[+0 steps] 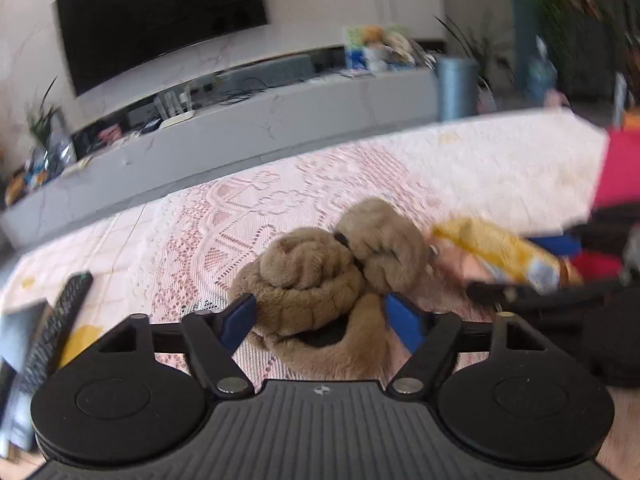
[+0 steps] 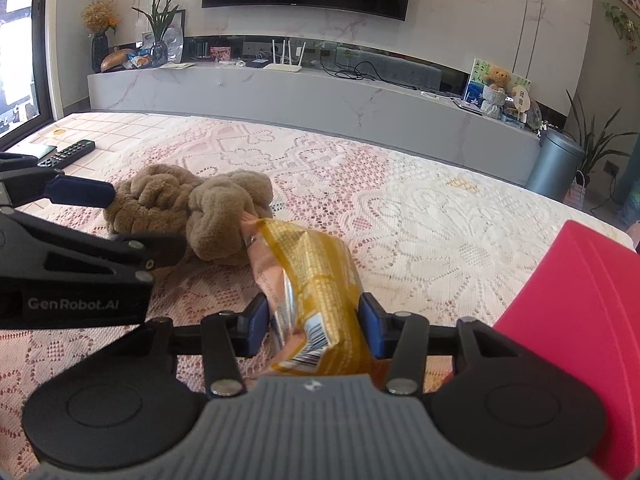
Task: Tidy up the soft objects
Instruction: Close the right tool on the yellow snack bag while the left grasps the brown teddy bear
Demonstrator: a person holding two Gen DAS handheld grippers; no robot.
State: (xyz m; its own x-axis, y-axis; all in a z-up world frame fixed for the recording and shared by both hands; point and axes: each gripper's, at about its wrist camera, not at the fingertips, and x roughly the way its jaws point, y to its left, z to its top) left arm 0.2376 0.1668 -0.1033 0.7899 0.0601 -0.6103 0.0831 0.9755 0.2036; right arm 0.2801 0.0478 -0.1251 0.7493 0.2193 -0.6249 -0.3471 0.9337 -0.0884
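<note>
A brown plush bundle [image 1: 308,276] with two knotted lobes lies on the lace tablecloth [image 1: 248,208]. My left gripper [image 1: 320,312] straddles its near lobe, and its blue pads [image 1: 242,314] rest against both sides. In the right wrist view the plush bundle [image 2: 188,208] sits left of centre, with a left finger [image 2: 80,194] touching its left edge. My right gripper [image 2: 314,330] is shut on a yellow snack packet [image 2: 316,280]. The packet's far end touches the plush's right lobe. In the left wrist view the packet [image 1: 500,256] comes in blurred from the right.
A black remote [image 2: 68,152] and a dark flat device [image 2: 40,151] lie at the table's far left. A bright pink object [image 2: 580,320] stands close on the right. Beyond the table run a grey TV cabinet [image 2: 280,96] and a grey bin [image 2: 556,164].
</note>
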